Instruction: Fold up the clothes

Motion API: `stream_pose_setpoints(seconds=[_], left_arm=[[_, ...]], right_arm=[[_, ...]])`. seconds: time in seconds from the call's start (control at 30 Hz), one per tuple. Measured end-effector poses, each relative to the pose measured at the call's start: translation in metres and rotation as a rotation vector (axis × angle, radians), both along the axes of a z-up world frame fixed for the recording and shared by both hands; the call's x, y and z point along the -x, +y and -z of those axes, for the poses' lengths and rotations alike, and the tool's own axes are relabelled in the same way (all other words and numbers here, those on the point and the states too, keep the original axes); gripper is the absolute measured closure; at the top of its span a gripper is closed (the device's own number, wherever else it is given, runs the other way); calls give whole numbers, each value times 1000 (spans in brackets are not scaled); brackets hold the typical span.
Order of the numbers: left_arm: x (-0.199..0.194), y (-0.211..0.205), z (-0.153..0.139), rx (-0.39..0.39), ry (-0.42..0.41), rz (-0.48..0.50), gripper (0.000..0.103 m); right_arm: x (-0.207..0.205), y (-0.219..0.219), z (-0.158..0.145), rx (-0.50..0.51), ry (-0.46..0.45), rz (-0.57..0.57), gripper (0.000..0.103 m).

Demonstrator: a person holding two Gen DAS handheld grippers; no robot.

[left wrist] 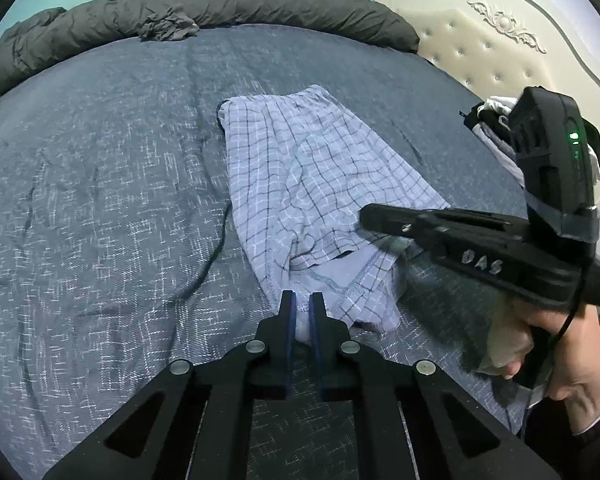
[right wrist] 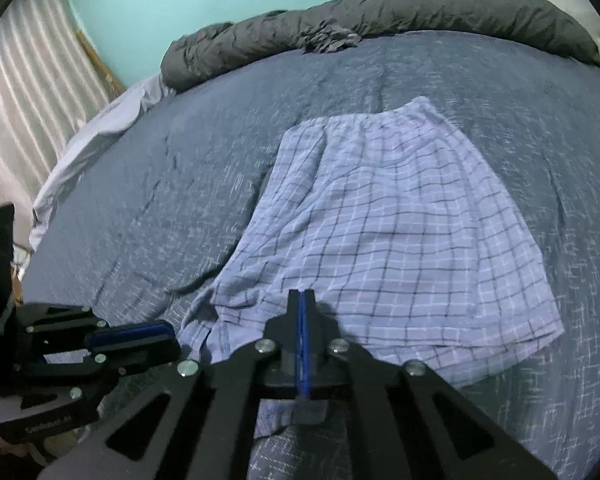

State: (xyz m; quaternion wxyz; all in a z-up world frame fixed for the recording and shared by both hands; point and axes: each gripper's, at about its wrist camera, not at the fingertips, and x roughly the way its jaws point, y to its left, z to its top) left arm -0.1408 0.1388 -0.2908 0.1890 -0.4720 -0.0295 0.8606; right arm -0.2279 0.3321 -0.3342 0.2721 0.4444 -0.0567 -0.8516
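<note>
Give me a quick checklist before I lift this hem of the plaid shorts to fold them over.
1. Left gripper shut on the hem of the light blue plaid boxer shorts: ok.
2. Right gripper holding fabric: cannot tell; its jaws are shut, but no cloth shows between them.
3. Shorts lying flat: not ok, the near leg is bunched.
4. Blue woven bedspread clear beyond the waistband: ok.
5. Rolled dark grey duvet away from the shorts: ok.

Left claw (left wrist: 303, 309) pinching plaid shorts (left wrist: 320, 196)
</note>
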Motion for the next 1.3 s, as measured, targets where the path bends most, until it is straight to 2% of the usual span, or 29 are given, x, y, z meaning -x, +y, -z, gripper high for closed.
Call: stream_pose_setpoints(seconds=[0.17, 0.23, 0.3, 0.33, 0.37, 0.5, 0.53, 0.57, 0.67, 0.87, 1.03, 1.3], left_arm=[[0, -3, -1, -6, 0, -12, 96], [0, -5, -1, -10, -1, -19, 96], [-1, -8, -2, -13, -1, -23, 96], [-2, -9, -2, -14, -2, -24, 96], [-2, -10, -2, -15, -2, -25, 96], [-4, -14, -2, -18, -4, -29, 96], [-4, -15, -2, -20, -5, -31, 96], [-3, -16, -2, -21, -5, -33, 96], [-4, -19, -3, -28, -4, -37, 96], [-3, -19, -7, -46, -8, -31, 96], [-2, 2, -7, -34, -8, 28, 95], [8, 20, 8, -6, -51, 69, 90]], right_arm=[[-3, 8, -12, 70, 15, -7, 103], [-6, -2, -12, 49, 9, -38, 100], [-7, -13, -5, 14, -11, -67, 86], [-6, -18, -2, -6, -15, -73, 75], [-6, -22, 1, -24, -20, -78, 73], [1, -30, 10, -69, -33, -71, 73], [1, -30, 11, -74, -32, -71, 77], [2, -31, 12, -79, -29, -69, 92], [2, -25, 9, -72, -24, -46, 101], [-2, -3, -3, 10, -31, -17, 101], [-1, 16, -14, 54, -31, -1, 101], [5, 35, -10, 115, -77, 28, 101]])
